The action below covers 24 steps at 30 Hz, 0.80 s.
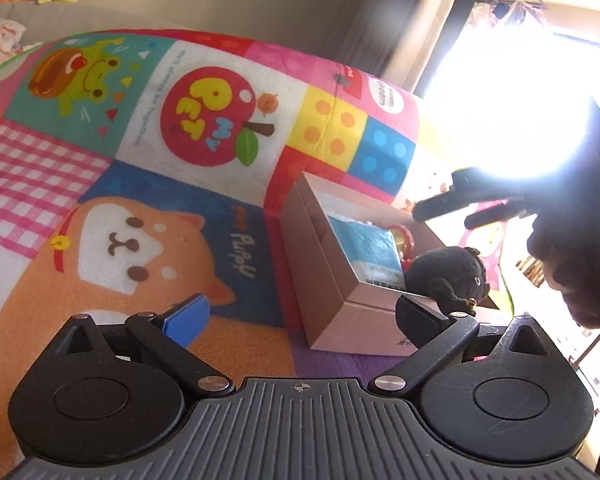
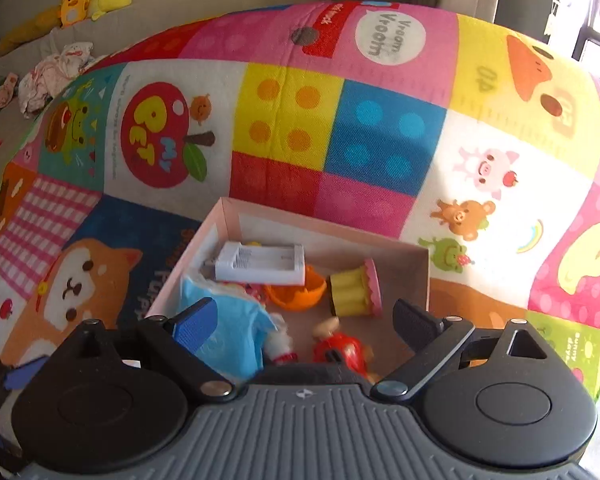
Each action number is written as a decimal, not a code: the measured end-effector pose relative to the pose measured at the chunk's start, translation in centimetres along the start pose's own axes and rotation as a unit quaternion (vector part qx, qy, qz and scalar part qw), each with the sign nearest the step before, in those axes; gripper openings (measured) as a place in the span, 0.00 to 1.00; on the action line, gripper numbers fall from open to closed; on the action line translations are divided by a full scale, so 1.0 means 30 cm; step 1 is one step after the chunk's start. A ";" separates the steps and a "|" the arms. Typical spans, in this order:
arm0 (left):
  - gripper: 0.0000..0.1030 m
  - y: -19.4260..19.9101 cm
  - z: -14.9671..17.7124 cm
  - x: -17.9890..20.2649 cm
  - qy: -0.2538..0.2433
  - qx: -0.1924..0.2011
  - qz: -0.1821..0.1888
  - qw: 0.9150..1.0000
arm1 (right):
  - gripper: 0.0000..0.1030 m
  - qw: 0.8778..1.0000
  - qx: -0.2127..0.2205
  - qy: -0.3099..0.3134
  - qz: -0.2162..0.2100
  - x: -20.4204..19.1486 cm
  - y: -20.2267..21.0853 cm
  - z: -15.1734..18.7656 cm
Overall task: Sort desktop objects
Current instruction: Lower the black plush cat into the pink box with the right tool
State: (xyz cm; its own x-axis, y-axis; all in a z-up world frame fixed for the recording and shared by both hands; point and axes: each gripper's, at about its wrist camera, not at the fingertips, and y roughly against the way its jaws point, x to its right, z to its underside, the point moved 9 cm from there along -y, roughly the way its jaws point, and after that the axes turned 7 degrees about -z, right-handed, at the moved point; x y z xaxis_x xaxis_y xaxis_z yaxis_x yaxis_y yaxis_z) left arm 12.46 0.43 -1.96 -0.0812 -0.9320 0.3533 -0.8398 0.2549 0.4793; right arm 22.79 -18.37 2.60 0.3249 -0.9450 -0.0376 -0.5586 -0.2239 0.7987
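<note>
Both jaws stand wide and empty: the left hand-held gripper (image 1: 300, 316) hovers over the play mat (image 1: 120, 168) beside the pink box (image 1: 340, 280), where a black plush (image 1: 448, 276) sits (at its near edge). The right hand-held gripper (image 2: 304, 320) hangs above the box's charger (image 2: 260, 263), orange shell (image 2: 296, 292) and red figure (image 2: 340, 350).

Pink box (image 2: 320, 224), patchwork cartoon mat (image 2: 340, 128), black plush (image 1: 448, 276).

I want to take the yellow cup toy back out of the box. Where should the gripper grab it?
The yellow ridged cup lies on its side in the pink box, pink rim pointing right. Judging by that, come straight down from above and pinch across the yellow ridged body, not the flared rim. The orange shell sits close on its left, so keep the fingers front and back.
</note>
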 end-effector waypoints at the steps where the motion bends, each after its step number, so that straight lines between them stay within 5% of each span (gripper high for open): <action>1: 0.99 0.000 0.001 0.006 -0.002 -0.001 0.002 1.000 | 0.92 1.000 -0.010 -0.006 0.003 0.016 0.002 0.035; 9: 0.99 -0.001 0.018 0.036 -0.018 -0.001 0.003 1.000 | 0.90 0.994 -0.070 -0.062 -0.062 -0.002 -0.107 0.115; 11: 0.99 -0.004 0.022 0.036 -0.018 -0.004 0.007 1.000 | 0.86 0.996 -0.058 -0.043 -0.043 -0.018 -0.101 0.112; 12: 0.99 -0.007 0.025 0.035 -0.017 -0.006 0.010 1.000 | 0.77 0.997 -0.046 -0.045 -0.035 -0.014 -0.085 0.098; 20: 0.99 -0.011 0.028 0.019 -0.007 -0.009 0.010 1.000 | 0.79 0.990 0.133 -0.041 -0.013 0.030 0.071 -0.123; 24: 0.99 -0.011 0.025 0.010 -0.003 -0.008 0.007 1.000 | 0.84 0.995 0.083 -0.046 -0.036 0.032 0.009 -0.066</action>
State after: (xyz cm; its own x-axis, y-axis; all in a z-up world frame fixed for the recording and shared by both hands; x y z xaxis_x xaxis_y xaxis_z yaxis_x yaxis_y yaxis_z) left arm 12.33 -0.13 -2.61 -0.0957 -0.9300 0.3548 -0.8299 0.2714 0.4875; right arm 24.45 -18.87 3.97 0.3009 -0.9415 -0.1518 -0.6574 -0.3200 0.6822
